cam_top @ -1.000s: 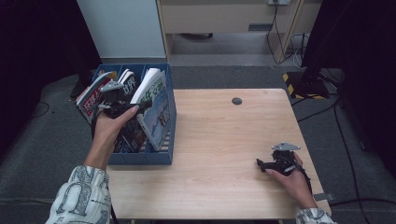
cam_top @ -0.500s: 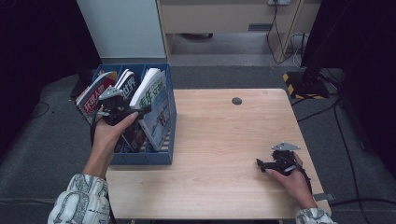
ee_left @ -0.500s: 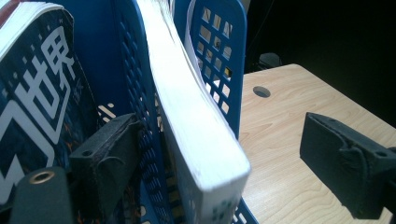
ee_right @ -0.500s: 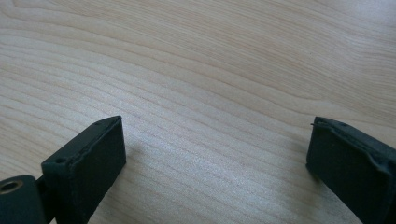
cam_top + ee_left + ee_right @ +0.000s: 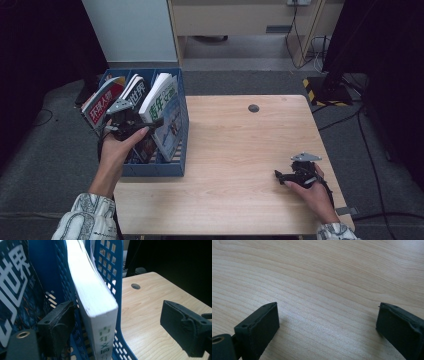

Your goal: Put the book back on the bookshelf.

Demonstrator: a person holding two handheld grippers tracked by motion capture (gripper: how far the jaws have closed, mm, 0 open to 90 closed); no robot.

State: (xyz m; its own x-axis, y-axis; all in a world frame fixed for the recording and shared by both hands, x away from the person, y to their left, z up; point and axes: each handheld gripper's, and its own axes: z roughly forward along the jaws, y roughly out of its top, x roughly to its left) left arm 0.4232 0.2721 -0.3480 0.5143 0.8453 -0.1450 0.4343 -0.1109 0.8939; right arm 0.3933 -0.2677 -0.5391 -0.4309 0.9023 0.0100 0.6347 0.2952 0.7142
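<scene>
While left gripper [image 5: 117, 322] straddles white book [image 5: 95, 297] in blue rack [image 5: 177, 150], jaws spread; right gripper [image 5: 327, 327] spread on table [image 5: 240, 165].

Bright tabletop, dark surroundings, soft close-up focus.

Red magazine [image 5: 102, 102], left of the left tool [image 5: 131, 121]: cover reads 环球人物. Dark magazine [image 5: 15, 290] beside its left jaw: large white 世界. White-edged book [image 5: 162, 102] between its jaws: 青年文摘.
</scene>
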